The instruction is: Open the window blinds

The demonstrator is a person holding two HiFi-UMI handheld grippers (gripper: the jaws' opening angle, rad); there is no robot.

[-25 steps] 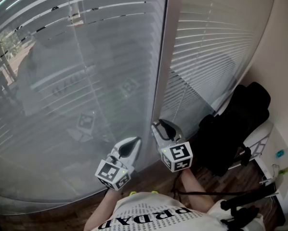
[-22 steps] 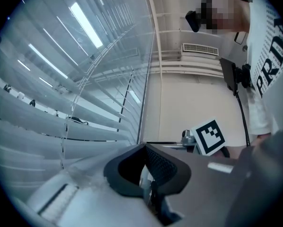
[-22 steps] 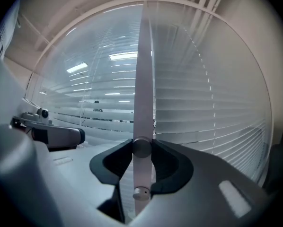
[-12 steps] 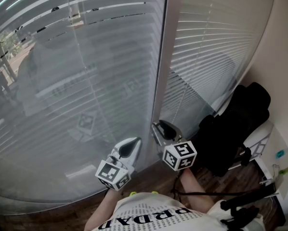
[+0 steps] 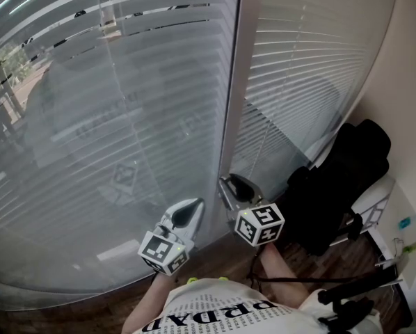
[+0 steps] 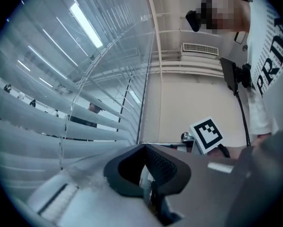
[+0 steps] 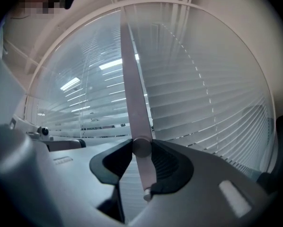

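Note:
White slatted blinds cover the left window panel (image 5: 124, 131) and the right one (image 5: 312, 61), with an upright frame post (image 5: 233, 82) between them. The slats lie nearly flat against the glass. My right gripper (image 5: 229, 181) points level at the foot of the right blind and is shut on that blind's thin tilt wand (image 7: 133, 93). The wand runs up between the jaws (image 7: 141, 148). In the head view the wand (image 5: 261, 147) is only a faint line. My left gripper (image 5: 194, 204) hangs beside it, jaws together (image 6: 145, 148) and empty.
A clear second wand (image 5: 124, 103) hangs in front of the left blind. A black bag on a chair (image 5: 340, 179) stands close to the right, against the beige wall (image 5: 403, 96). Wooden floor (image 5: 215, 256) shows below the window.
My right gripper has rolled about its own axis on the wand, so its marker cube shows a different tilt. The left gripper has stayed still.

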